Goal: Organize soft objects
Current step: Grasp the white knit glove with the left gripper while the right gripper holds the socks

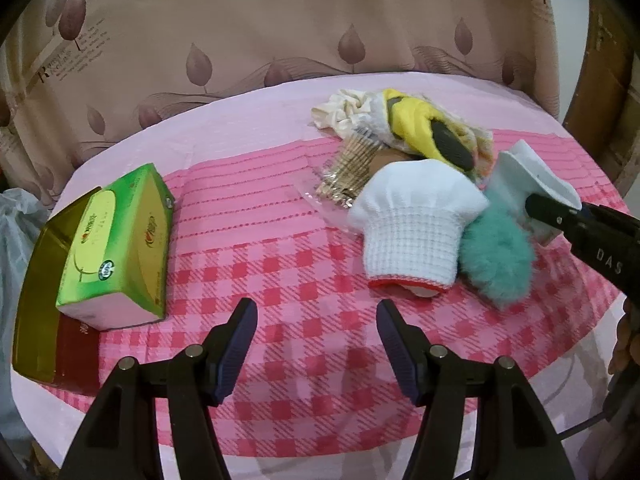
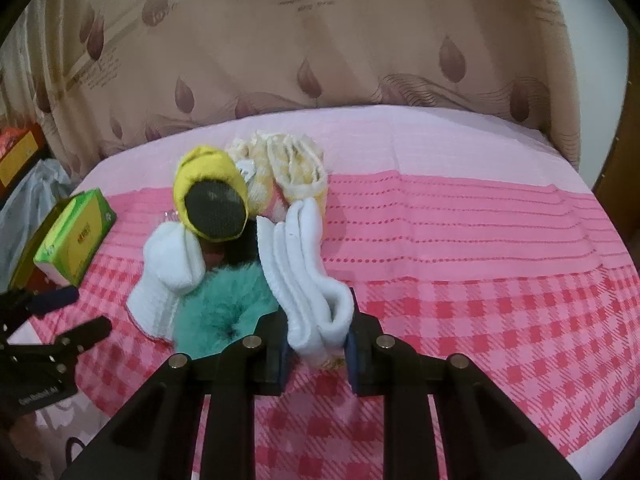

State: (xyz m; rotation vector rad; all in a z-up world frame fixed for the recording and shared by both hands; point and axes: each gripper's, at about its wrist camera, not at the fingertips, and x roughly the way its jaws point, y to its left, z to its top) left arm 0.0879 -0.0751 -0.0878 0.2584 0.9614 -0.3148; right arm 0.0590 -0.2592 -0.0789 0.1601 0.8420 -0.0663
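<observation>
A pile of soft things lies on the pink checked cloth (image 1: 280, 264). It holds a white knit glove (image 1: 412, 224), a teal furry pompom (image 1: 496, 260), a yellow and black glove (image 1: 428, 132) and a cream cloth (image 1: 348, 112). My right gripper (image 2: 318, 344) is shut on a folded white sock (image 2: 304, 264), held just above the cloth beside the pompom (image 2: 228, 304); it shows in the left wrist view (image 1: 532, 184) too. My left gripper (image 1: 316, 340) is open and empty, in front of the white glove.
A green tissue box (image 1: 116, 244) rests on a gold and red box (image 1: 44, 304) at the left edge. A packet of hairpins (image 1: 348, 172) lies behind the white glove. A patterned brown curtain (image 1: 280, 20) hangs behind the table.
</observation>
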